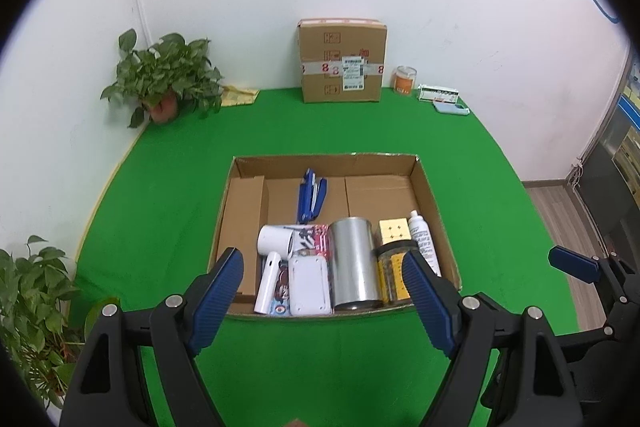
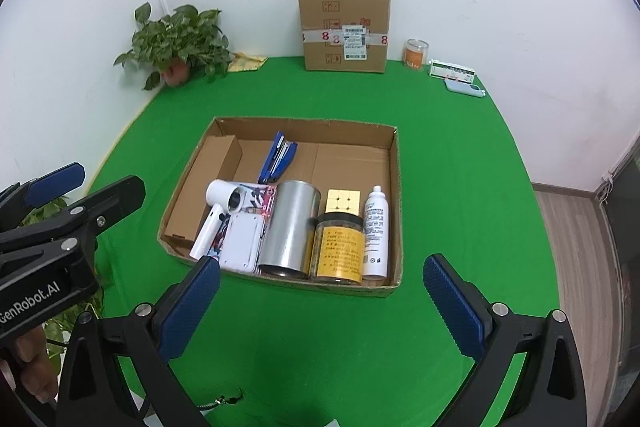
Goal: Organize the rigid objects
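A shallow open cardboard box (image 1: 434, 203) (image 2: 394, 163) lies on the green cloth. Along its near side sit a white hair dryer (image 1: 274, 241) (image 2: 222, 199), a white tin (image 1: 310, 285) (image 2: 242, 243), a silver can (image 1: 354, 263) (image 2: 290, 227), a gold cube (image 1: 394, 233) (image 2: 343, 202), a yellow-labelled jar (image 2: 340, 247) (image 1: 390, 267) and a white spray bottle (image 2: 376, 231) (image 1: 424, 239). A blue stapler (image 1: 311, 195) (image 2: 278, 157) lies further back. My left gripper (image 1: 324, 301) hangs open over the box's near edge, empty. My right gripper (image 2: 320, 311) is open and empty in front of the box.
A sealed carton (image 1: 342, 61) (image 2: 344, 31) stands against the back wall, with an orange jar (image 1: 404, 79), a small white box (image 1: 438, 93) and a blue case (image 1: 450, 108) to its right. Potted plants (image 1: 164, 79) (image 1: 28, 303) stand at the left. The floor drops off at right.
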Available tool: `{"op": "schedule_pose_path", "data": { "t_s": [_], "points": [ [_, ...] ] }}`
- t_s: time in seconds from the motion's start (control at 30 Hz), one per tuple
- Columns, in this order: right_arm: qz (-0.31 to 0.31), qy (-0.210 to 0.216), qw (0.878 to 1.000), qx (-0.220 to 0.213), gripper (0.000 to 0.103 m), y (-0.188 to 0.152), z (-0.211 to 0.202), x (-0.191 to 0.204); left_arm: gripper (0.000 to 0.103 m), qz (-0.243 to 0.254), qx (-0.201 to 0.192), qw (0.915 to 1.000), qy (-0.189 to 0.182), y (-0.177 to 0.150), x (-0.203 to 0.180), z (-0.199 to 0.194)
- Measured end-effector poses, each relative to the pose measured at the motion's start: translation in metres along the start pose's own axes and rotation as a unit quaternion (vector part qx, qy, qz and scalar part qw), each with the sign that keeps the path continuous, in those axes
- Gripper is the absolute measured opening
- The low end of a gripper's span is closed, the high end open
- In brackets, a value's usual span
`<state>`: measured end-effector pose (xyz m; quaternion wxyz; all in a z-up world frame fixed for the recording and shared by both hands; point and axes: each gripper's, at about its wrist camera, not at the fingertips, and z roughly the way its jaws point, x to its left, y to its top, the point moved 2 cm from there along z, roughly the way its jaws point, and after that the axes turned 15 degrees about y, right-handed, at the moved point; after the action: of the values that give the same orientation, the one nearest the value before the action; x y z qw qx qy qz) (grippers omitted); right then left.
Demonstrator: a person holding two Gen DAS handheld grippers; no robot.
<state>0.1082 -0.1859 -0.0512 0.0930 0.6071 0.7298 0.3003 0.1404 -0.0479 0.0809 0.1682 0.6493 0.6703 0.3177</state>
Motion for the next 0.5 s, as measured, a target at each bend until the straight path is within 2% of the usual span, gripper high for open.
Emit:
{"op": "schedule_pose_path", "data": {
  "t_s": [0.3, 0.5],
  "points": [
    [-0.019, -0.006, 1.000, 0.015, 0.102, -0.002, 0.020, 0.031, 0.081, -0.005, 0.019, 0.9997, -0.016, -0.012, 0.013, 0.008],
    [-0.026, -0.025, 0.999, 0.014, 0.102, -0.004, 0.022, 0.042, 0.081, -0.020, 0.020, 0.9989, -0.038, -0.012, 0.023, 0.008]
  ]
}}
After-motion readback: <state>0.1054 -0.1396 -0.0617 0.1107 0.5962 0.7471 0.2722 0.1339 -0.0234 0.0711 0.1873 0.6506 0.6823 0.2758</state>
